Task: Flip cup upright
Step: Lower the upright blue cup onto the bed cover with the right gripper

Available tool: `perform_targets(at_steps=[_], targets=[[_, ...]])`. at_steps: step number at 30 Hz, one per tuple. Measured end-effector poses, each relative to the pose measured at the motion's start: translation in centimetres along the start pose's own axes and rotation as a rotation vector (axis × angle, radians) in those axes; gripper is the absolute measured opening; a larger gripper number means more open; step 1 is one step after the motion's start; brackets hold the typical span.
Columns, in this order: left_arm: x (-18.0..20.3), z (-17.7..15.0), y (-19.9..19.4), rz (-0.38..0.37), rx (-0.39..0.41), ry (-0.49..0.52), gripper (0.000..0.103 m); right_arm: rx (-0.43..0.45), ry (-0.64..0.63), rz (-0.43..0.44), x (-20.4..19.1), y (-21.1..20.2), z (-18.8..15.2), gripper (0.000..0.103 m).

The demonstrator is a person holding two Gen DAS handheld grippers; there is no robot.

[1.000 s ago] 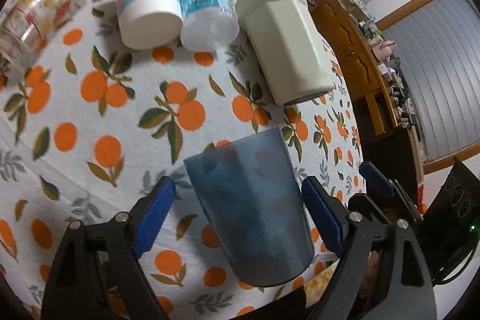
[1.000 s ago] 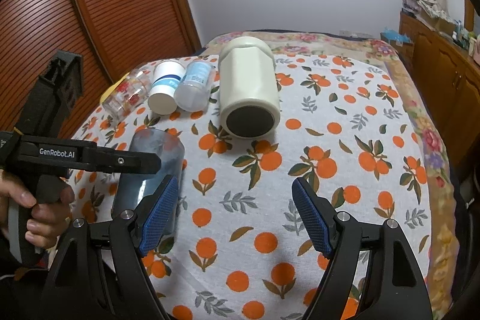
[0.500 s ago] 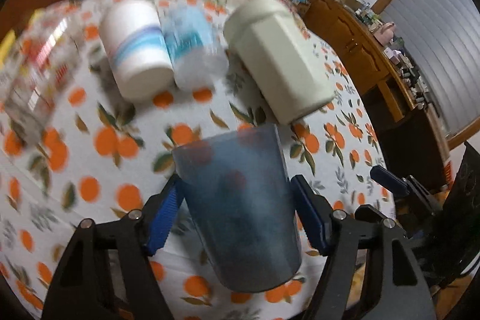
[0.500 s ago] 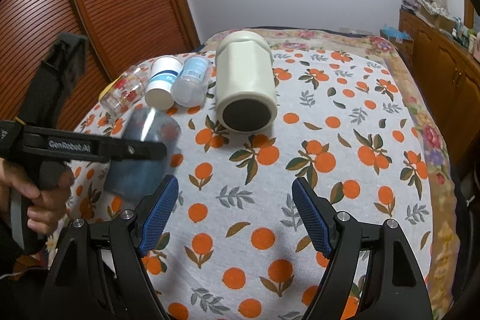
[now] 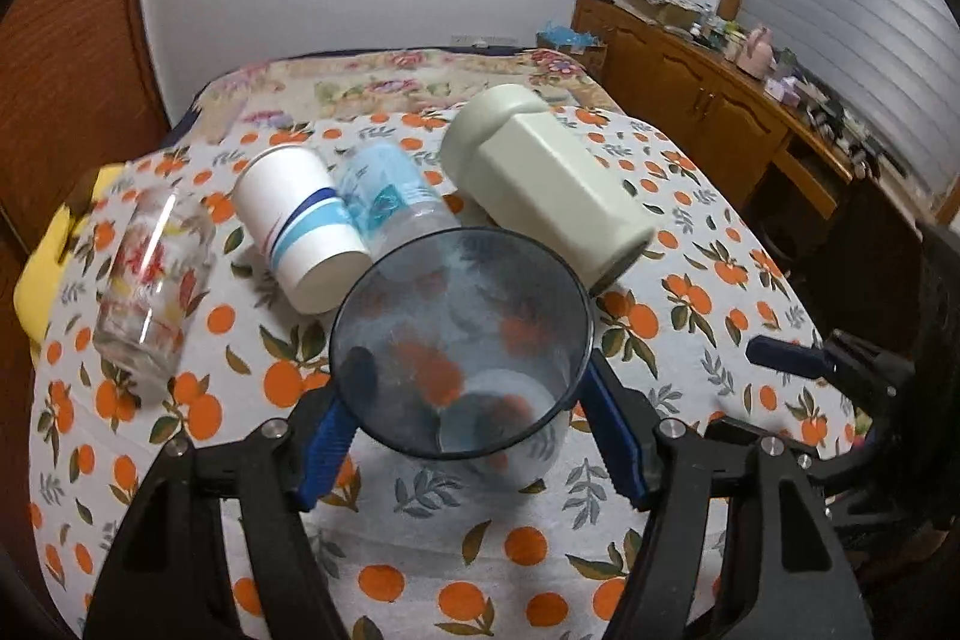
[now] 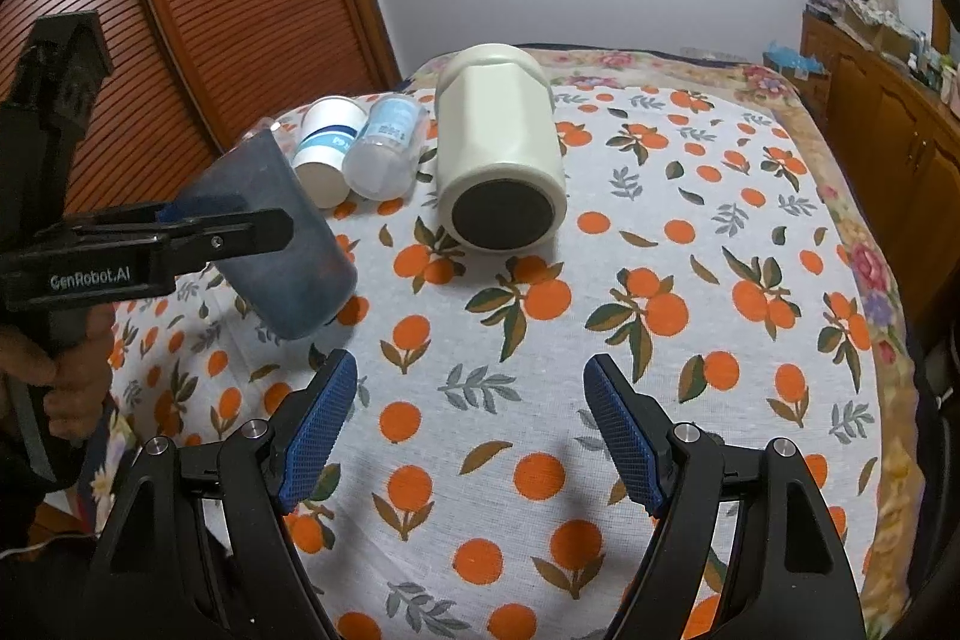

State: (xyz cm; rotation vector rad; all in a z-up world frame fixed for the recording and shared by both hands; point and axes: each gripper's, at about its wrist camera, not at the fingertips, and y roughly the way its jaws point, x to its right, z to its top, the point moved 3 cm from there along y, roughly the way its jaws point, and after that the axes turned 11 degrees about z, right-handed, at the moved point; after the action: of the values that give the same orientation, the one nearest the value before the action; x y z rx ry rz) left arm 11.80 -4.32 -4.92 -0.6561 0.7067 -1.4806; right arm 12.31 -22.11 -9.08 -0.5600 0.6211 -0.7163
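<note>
My left gripper (image 5: 465, 418) is shut on a translucent blue-grey cup (image 5: 462, 340). It holds the cup tilted above the table, mouth facing the camera. In the right wrist view the same cup (image 6: 282, 244) hangs in the air at the left, mouth up and away, base toward the cloth, gripped by the left gripper (image 6: 198, 220). My right gripper (image 6: 468, 424) is open and empty, low over the orange-print tablecloth (image 6: 600, 340).
Lying on their sides at the back: a cream faceted jar (image 5: 546, 184), a clear plastic cup with blue print (image 5: 390, 208), a white paper cup with blue stripes (image 5: 300, 226) and a printed glass (image 5: 150, 280). A wooden cabinet (image 5: 720, 112) stands right of the table.
The left gripper closed on the blue-grey cup, lifted it off the cloth and rotated it, so its mouth now faces the left wrist camera. The right gripper stayed still.
</note>
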Motion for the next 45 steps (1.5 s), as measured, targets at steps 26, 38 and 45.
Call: perform_targets(at_steps=[26, 38, 45], targets=[[1.3, -1.5, -2.6, -0.022, 0.056, 0.012, 0.076, 0.018, 0.021, -0.014, 0.4, -0.6, 0.1, 0.08], [-0.7, -1.8, -6.6, -0.024, 0.151, -0.04, 0.077, 0.066, 0.031, -0.01, -0.8, -1.4, 1.3, 0.08], [-1.9, -1.5, -9.3, 0.057, 0.274, -0.035, 0.079, 0.187, 0.012, -0.052, -2.5, -3.7, 2.4, 0.081]])
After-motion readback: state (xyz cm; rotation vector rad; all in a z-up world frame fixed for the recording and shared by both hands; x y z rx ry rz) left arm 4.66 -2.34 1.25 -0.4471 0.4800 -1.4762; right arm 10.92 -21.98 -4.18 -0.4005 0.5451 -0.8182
